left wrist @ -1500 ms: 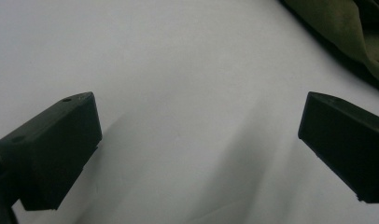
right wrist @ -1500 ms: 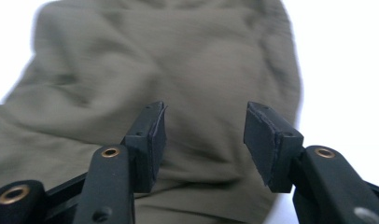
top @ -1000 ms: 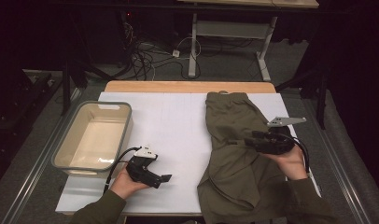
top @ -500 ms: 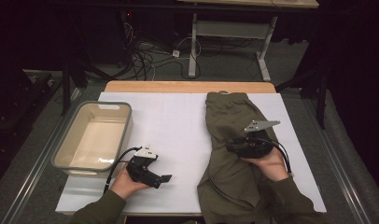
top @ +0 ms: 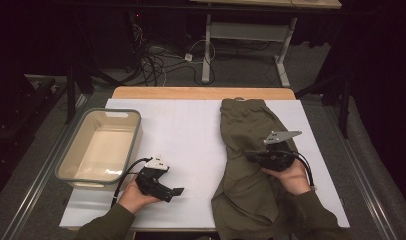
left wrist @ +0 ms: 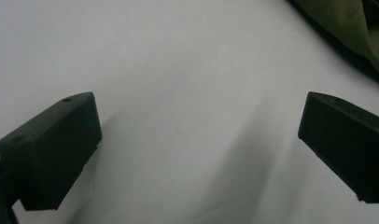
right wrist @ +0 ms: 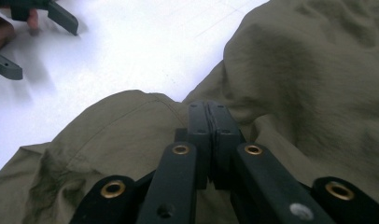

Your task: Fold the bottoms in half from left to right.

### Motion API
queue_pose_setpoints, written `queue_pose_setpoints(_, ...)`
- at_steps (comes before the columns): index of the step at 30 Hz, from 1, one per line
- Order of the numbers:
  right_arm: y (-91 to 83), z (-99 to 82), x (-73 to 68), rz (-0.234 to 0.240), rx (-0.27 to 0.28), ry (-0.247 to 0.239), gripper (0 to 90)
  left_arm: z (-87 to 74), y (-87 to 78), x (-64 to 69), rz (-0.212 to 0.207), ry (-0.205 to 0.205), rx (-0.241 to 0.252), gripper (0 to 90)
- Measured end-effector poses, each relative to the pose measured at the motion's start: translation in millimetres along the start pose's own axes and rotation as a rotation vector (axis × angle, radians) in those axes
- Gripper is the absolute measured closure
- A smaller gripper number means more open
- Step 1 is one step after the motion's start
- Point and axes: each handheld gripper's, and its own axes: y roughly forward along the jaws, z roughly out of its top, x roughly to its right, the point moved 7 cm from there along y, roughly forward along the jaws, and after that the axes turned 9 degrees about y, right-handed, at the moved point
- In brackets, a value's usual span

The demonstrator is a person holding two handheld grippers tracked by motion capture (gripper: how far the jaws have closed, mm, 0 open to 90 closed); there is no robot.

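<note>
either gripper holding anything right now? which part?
The right gripper is shut on the olive trousers, pinching a fold near their middle. The left gripper is open over bare table, holding nothing.

An empty grey plastic tub (top: 98,147) sits on the white table cover (top: 191,130), well off to the far left of the left-hand jaws. Beyond the table's wooden edge (top: 201,93), far past both pairs of jaws, cables (top: 161,60) sprawl on the floor beside a metal desk frame (top: 251,35).

The left claw (top: 177,191) lies low in the person's left hand (top: 136,195), and its two black jaws stand wide apart. The right claw (right wrist: 207,109) points away from the right hand (top: 290,176) that holds it. Its jaws have just been closing and now press flat together.
</note>
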Motion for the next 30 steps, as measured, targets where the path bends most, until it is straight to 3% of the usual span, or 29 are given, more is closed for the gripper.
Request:
queue_pose_setpoints(9, -32.3, -11.6, 0.9, -0.012, 0.056, 0.019, 90.0, 0.6, -1.3, 0.3, 0.001, -0.001, 0.006, 0.0)
queue_pose_setpoints(20, -72.5, -58.6, 18.2, -0.049, 0.072, 0.102, 90.0, 1.0, -0.8, -0.7, 0.003, -0.006, 0.008, 0.0)
queue_pose_setpoints(25, -75.1, -83.2, 22.0, -0.066, 0.03, 0.124, 90.0, 0.8, 0.0, -0.8, 0.002, -0.009, 0.005, 0.0)
queue_pose_setpoints(30, -62.5, -101.7, 24.7, -0.083, -0.05, 0.117, 90.0, 1.2, -0.1, 0.5, -0.007, -0.007, 0.001, 0.0)
